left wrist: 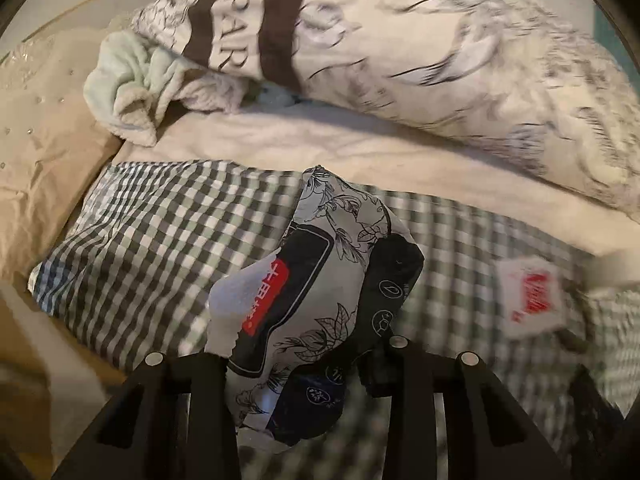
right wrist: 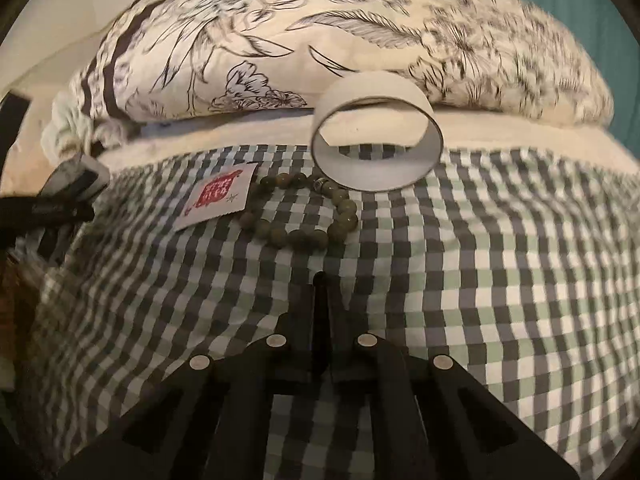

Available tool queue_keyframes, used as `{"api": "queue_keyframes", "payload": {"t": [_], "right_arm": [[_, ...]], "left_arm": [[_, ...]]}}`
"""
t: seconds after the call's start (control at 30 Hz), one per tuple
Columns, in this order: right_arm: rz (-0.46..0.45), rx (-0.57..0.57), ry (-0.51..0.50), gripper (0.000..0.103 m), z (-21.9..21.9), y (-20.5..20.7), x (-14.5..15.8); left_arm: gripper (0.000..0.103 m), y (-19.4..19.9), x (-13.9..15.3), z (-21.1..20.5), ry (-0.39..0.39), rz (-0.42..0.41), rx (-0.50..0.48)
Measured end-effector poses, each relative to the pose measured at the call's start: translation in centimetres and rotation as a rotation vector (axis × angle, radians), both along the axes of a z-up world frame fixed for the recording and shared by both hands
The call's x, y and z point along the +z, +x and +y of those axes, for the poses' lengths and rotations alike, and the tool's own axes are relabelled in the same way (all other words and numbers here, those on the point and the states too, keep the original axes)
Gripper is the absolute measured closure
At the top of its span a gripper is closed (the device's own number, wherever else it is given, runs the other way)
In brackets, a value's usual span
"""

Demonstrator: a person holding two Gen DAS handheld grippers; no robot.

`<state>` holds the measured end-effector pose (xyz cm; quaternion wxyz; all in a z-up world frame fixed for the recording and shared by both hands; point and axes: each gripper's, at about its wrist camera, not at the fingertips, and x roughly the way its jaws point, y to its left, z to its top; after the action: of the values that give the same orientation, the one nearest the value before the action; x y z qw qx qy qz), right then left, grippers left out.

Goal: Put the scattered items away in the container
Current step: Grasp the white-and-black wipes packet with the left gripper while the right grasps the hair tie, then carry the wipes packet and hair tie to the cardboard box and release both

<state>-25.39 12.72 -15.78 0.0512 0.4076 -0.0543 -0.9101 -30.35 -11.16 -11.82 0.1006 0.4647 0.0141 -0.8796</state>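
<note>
green-and-grey checked bedcover (right wrist: 500, 280); floral black-and-white packet (left wrist: 316, 280); olive bead bracelet (right wrist: 304, 216)

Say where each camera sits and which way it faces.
Left wrist: on the left gripper, looking down its fingers at the floral black-and-white packet they clamp, over green checked bedding.
Right wrist: on the right gripper, fingers shut and empty, facing a green bead bracelet and white tape ring.
Shared: bedding, floral pillow, red-and-white sachet.

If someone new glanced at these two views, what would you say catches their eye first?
Probably the floral black-and-white packet clamped in the left gripper, right in front of its camera. In the right view, a white tape ring stands on edge on the checked cloth, a green bead bracelet lying beside it, ahead of the shut right gripper.
</note>
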Motion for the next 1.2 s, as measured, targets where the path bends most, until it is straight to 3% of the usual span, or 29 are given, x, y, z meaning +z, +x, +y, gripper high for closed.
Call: {"api": "queue_keyframes", "payload": {"t": [0.13,0.53,0.63,0.93,1.07,1.2], "right_arm": [[-0.004,0.017,-0.037,0.098,0.6,1.0,1.3],[-0.017,0.049,-0.108,0.098,3.0,10.1,8.1],[0.010,0.073,-0.108,0.098,2.2,11.9,10.1],[0.126,0.177,-0.112,0.098,-4.6,17.0,16.1],[0.158,0.245,-0.124,0.098,-9.1,18.6,18.0],[0.162,0.343,-0.162,0.098,-14.4,19.2,18.9]], "left_arm": [[0.067,3.4,2.8,1.9,-0.021,0.025,-0.048],[0.067,12.4,7.9,3.9,-0.006,0.024,-0.091],[0.067,14.8,9.7,2.8,0.020,0.042,-0.077],[0.067,21.6,16.8,-4.0,-0.011,0.160,-0.039],[0.067,23.8,17.8,-8.4,-0.030,0.173,0.008],[0.067,25.3,16.8,-12.3,-0.023,0.151,0.039]]}}
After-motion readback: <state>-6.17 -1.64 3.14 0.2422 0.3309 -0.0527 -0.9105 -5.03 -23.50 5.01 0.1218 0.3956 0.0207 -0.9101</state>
